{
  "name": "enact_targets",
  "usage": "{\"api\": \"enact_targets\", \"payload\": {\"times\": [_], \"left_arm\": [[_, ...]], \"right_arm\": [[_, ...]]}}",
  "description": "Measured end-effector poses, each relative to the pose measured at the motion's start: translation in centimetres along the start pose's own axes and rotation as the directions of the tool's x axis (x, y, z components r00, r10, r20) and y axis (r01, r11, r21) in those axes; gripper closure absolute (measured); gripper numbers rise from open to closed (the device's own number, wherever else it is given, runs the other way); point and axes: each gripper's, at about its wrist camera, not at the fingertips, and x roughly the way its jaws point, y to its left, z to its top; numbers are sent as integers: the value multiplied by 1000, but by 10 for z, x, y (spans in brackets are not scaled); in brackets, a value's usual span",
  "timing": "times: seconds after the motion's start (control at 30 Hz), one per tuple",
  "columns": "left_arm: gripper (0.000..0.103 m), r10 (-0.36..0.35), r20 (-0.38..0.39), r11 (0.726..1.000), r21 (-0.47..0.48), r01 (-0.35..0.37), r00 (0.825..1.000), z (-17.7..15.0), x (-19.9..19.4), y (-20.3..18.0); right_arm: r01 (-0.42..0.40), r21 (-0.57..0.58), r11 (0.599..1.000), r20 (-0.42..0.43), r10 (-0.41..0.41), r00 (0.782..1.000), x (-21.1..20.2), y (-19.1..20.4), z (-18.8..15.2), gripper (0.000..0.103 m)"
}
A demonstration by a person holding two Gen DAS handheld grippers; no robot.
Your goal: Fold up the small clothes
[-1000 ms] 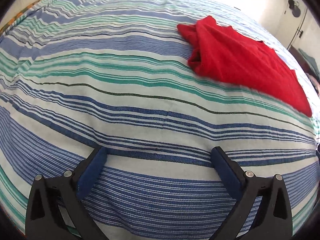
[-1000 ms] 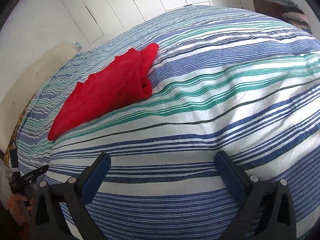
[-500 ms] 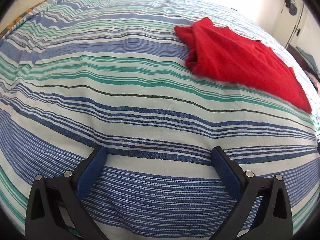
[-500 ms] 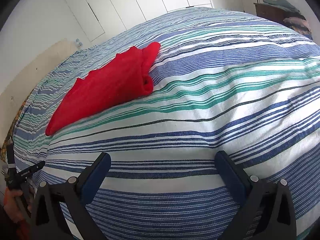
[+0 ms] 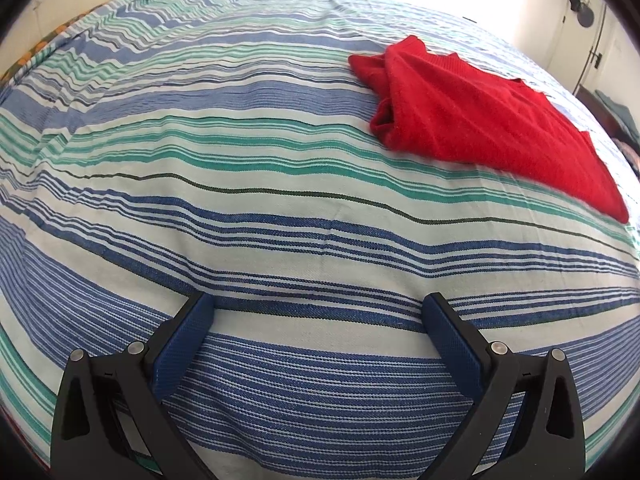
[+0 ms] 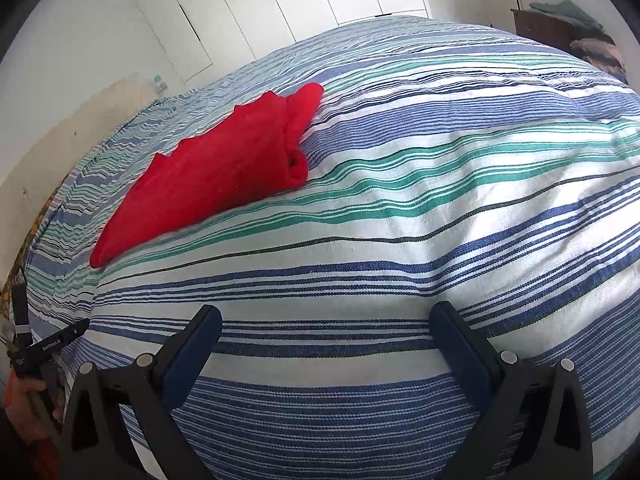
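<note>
A red garment lies folded in a long wedge on the striped bedspread, at the upper right of the left wrist view. In the right wrist view the red garment lies at the upper left, with its rolled end toward the bed's middle. My left gripper is open and empty, low over the bedspread and well short of the garment. My right gripper is open and empty too, also short of the garment. The left gripper's body shows at the far left edge of the right wrist view.
White wardrobe doors stand behind the bed. A dark wooden cabinet with piled cloth stands at the far right. A door with a handle is at the right in the left wrist view. A patterned cloth edge shows at the bed's left side.
Both cameras have tilted slightly, so the garment sits a little lower in each view. The grippers stay open and the garment has not moved on the bed.
</note>
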Motion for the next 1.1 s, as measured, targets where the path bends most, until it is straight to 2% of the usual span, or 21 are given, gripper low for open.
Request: {"api": "enact_targets", "payload": {"times": [0.4, 0.47, 0.53, 0.6, 0.67, 0.7, 0.77, 0.83, 0.9, 0.93, 1.0, 1.03, 1.1], "left_arm": [[1, 10, 12, 1000, 4, -10, 1000, -2, -2, -3], [1, 9, -5, 1000, 11, -9, 1000, -1, -2, -4], [1, -5, -57, 1000, 25, 6, 998, 7, -6, -3], [3, -21, -78, 1000, -15, 20, 997, 19, -17, 4], [4, -146, -4, 976, -163, 144, 989, 46, -40, 23], [4, -227, 55, 943, -237, 233, 972, 66, -49, 33], [3, -309, 119, 900, -284, 330, 944, 101, -55, 40], [3, -392, 110, 875, -262, 407, 913, 140, -40, 32], [3, -392, 61, 891, -223, 396, 918, 163, -16, 19], [4, -368, 28, 909, -199, 366, 929, 171, 1, 11], [4, -274, -62, 950, -170, 261, 960, 178, 41, -4], [4, -242, -94, 960, -168, 224, 966, 175, 54, -7], [7, -191, -173, 974, -157, 164, 966, 166, 82, -14]], "right_arm": [[9, -13, 1000, 2, -9, 1000, 2, 1, 0, 0], [9, -14, 1000, 3, -8, 1000, 2, 0, 0, 0], [8, -15, 1000, 4, -8, 1000, 2, 0, 0, 0], [6, -14, 1000, 5, -6, 1000, 2, -1, 0, 0], [3, -12, 1000, 4, -3, 1000, 2, -1, 1, 0], [3, -12, 1000, 4, -3, 1000, 1, -1, 1, 0], [3, -14, 1000, 4, -3, 1000, 1, -2, 1, 0], [6, -18, 1000, -2, -6, 1000, 2, -2, 3, 0], [12, -24, 1000, -9, -12, 1000, 4, -1, 4, 0], [15, -27, 1000, -12, -15, 1000, 4, -1, 4, 0], [20, -32, 999, -14, -20, 1000, 5, 0, 4, 0], [19, -32, 999, -13, -20, 1000, 4, 0, 4, 0], [17, -29, 999, -12, -17, 1000, 4, -1, 4, 0]]}}
